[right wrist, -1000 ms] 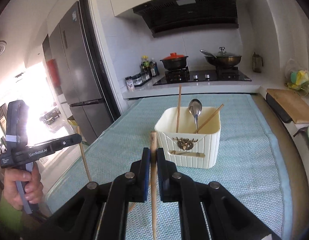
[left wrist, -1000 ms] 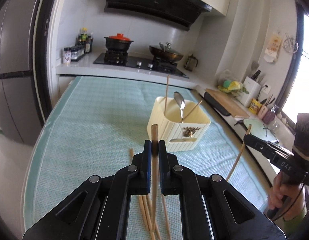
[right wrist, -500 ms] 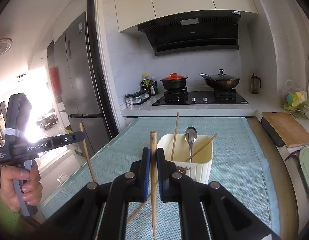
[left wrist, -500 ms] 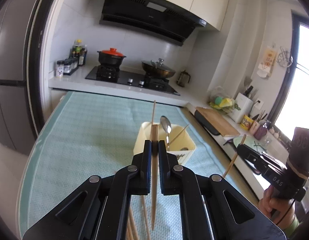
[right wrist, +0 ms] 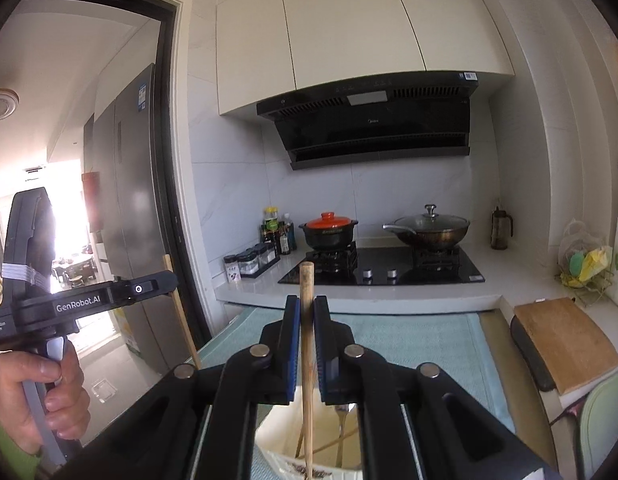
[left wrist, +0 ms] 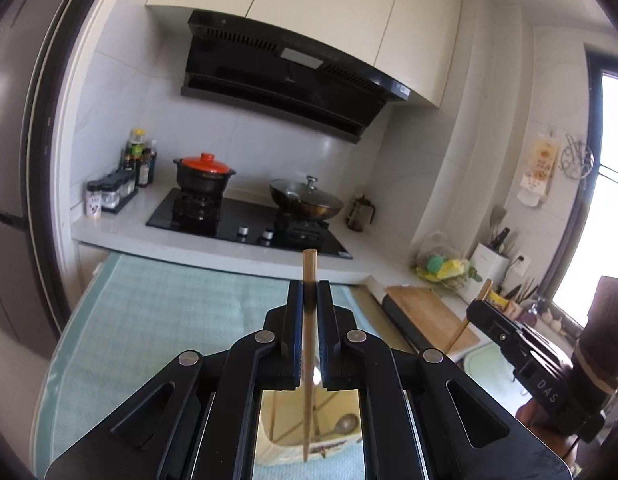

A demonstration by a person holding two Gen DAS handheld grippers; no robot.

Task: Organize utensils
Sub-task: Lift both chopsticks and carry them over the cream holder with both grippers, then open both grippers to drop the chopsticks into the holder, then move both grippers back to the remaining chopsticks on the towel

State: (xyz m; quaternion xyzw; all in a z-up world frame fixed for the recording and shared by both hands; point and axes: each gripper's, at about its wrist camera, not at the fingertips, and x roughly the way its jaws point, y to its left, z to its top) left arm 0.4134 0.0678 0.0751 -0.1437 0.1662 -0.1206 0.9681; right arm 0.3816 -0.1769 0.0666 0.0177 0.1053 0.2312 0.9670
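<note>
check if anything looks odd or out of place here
Nothing stands out. Each tool, left and right, is shut on one upright chopstick above the cream holder, where a spoon and other chopsticks already stand.

Cream holder (left wrist: 287, 444) mostly behind hand-held gripper (left wrist: 309, 300)

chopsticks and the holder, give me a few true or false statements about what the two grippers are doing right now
1. The left gripper is shut on a chopstick. True.
2. The right gripper is empty. False: it grips its own chopstick, held roughly upright.
3. The cream holder already has a spoon in it. True.
4. The pot with the red lid stands on the green cloth. False: it sits on the stove behind the green cloth.
5. Both chopsticks rest inside the holder. False: the grippers hold them above it.
</note>
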